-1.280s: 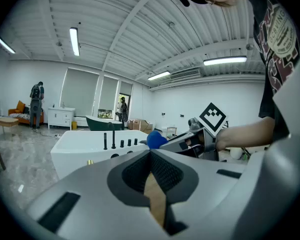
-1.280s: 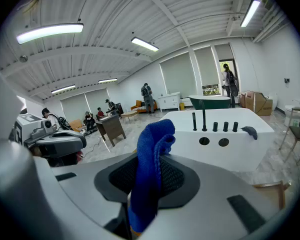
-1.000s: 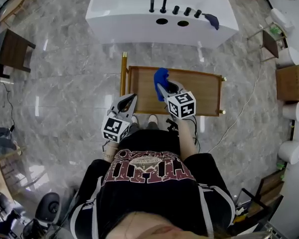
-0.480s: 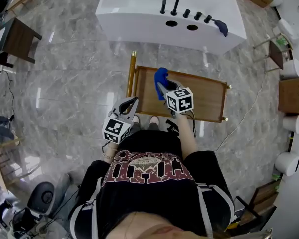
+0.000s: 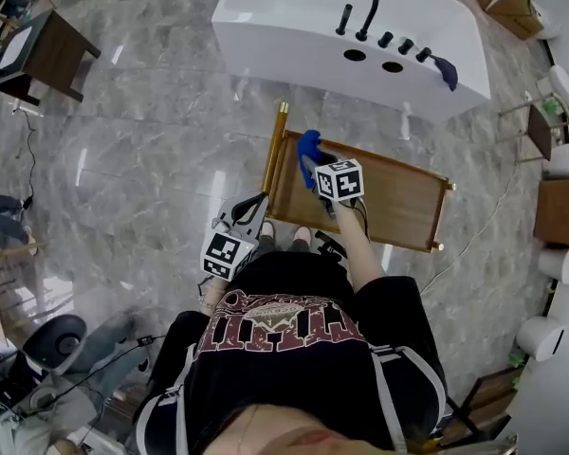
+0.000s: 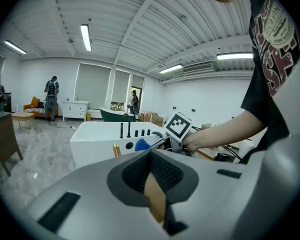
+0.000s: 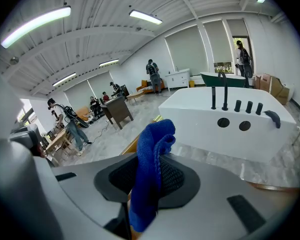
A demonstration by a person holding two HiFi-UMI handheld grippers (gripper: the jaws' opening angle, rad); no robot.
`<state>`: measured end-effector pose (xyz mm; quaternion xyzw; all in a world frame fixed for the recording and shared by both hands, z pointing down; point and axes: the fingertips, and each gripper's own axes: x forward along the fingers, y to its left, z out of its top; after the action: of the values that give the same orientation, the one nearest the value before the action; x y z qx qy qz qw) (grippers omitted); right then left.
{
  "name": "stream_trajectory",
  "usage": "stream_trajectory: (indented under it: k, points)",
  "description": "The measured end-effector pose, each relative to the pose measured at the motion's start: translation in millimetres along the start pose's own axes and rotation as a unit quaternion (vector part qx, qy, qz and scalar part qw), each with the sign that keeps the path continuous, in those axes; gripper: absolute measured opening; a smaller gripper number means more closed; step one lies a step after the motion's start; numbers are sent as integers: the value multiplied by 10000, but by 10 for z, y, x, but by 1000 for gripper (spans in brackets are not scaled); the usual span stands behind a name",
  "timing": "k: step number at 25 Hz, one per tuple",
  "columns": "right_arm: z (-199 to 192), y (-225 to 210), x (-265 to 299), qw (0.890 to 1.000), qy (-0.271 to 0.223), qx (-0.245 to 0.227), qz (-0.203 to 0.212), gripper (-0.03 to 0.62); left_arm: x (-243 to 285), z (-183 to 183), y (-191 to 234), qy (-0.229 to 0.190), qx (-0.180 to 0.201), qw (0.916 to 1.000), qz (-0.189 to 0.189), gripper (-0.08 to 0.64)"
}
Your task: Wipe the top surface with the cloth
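A wooden cart top (image 5: 398,202) with a brass rail stands in front of me. My right gripper (image 5: 310,164) is shut on a blue cloth (image 5: 308,146), which it holds over the top's far left corner. In the right gripper view the cloth (image 7: 152,164) sticks up in a folded bunch from between the jaws. My left gripper (image 5: 254,203) hangs off the cart's near left side, above the floor, jaws together with nothing in them. From the left gripper view, the blue cloth (image 6: 141,144) and the right gripper's marker cube (image 6: 179,125) show ahead.
A white bathtub (image 5: 294,22) with a black faucet (image 5: 368,6) stands just beyond the cart; a dark cloth (image 5: 446,70) lies on its rim. Wooden side tables (image 5: 47,50) and white fixtures (image 5: 564,164) line the room's edges. People stand far off in the room.
My right gripper has carried the blue cloth leftward along the cart top, closer to the brass rail end. The left gripper has stayed low beside my body. The head camera's view has shifted.
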<state>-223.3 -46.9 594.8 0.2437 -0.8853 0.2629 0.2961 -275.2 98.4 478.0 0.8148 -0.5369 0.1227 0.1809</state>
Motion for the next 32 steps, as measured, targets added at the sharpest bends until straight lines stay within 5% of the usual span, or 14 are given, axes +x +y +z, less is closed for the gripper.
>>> stream_trajectory:
  k: [14,23,32]
  points:
    - [-328,-144,810,9959,854,-12,-307,106,-284,-277,241,205,-338,9991,178,46]
    - [-473,-322,1015,9919,1033,518,-523,106,-257,-274,192,289,-579,9971,411,46]
    - [-603,-342,1270,9882,1303,575,-569,106,-326,-396,174,336,-815,9934,733,46]
